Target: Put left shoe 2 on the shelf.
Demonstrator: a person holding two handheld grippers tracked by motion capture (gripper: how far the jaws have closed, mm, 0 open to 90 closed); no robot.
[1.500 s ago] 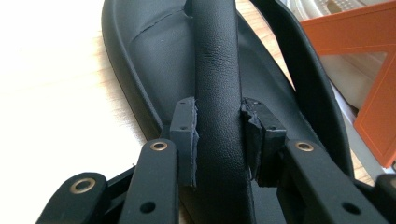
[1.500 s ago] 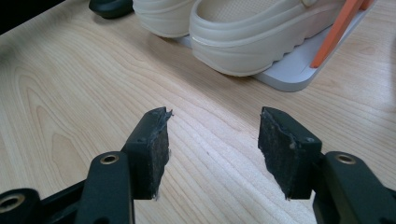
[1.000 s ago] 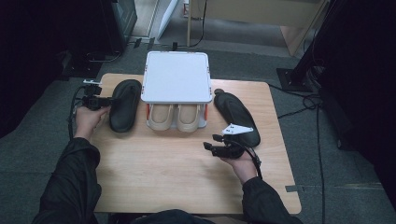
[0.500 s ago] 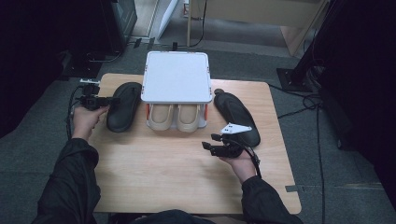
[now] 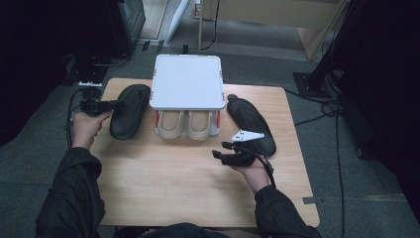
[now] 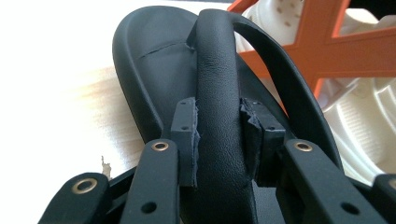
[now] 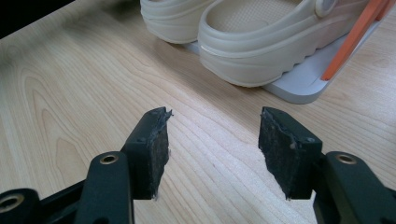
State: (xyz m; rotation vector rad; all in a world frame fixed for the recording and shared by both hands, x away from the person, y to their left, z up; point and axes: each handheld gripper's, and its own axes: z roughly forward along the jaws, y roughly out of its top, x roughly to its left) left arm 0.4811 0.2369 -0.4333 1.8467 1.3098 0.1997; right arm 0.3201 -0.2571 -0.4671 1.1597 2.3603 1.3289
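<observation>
No readable text, label or number anywhere.

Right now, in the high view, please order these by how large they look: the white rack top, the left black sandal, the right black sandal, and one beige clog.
1. white rack top, clearly largest.
2. left black sandal and right black sandal: they look alike, so no ranking between them.
3. beige clog, smallest, though the rack top hides part of it.

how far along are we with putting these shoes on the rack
Done: the cream clogs sit on the rack's lower shelf. In hand: the left gripper clamps the left black sandal's strap. Left: shelving it and the right black sandal; the right gripper is open, empty.
</observation>
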